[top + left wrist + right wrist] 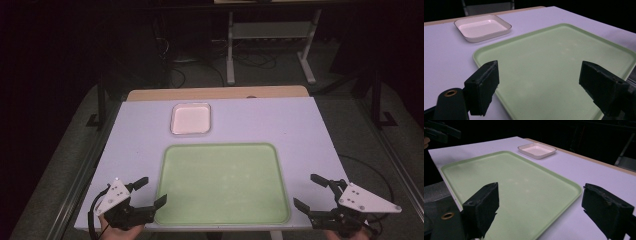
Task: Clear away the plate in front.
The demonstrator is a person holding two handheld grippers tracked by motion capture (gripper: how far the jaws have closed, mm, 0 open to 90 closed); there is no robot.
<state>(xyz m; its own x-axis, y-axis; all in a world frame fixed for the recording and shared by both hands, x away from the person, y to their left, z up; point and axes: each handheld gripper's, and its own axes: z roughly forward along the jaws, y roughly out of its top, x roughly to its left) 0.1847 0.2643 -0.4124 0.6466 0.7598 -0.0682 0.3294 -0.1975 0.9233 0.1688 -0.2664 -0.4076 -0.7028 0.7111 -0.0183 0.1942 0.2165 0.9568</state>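
A large pale green tray (280,165) lies empty on the near half of the white table (135,140). Behind it sits a small white square dish (190,119), also empty. My left gripper (151,191) hovers at the tray's near left corner, jaws spread wide with nothing between them. My right gripper (307,191) is at the tray's near right corner, equally open and empty. In the left gripper view, the green tray (554,57) spreads between the jaws and the dish (482,27) lies far left. In the right gripper view, the tray (506,180) and the dish (537,150) lie ahead.
A wooden strip (215,93) runs along the table's far edge. Beyond it stands a metal frame with cables (270,45) on a dark floor. The other gripper (439,132) shows at the top left of the right gripper view.
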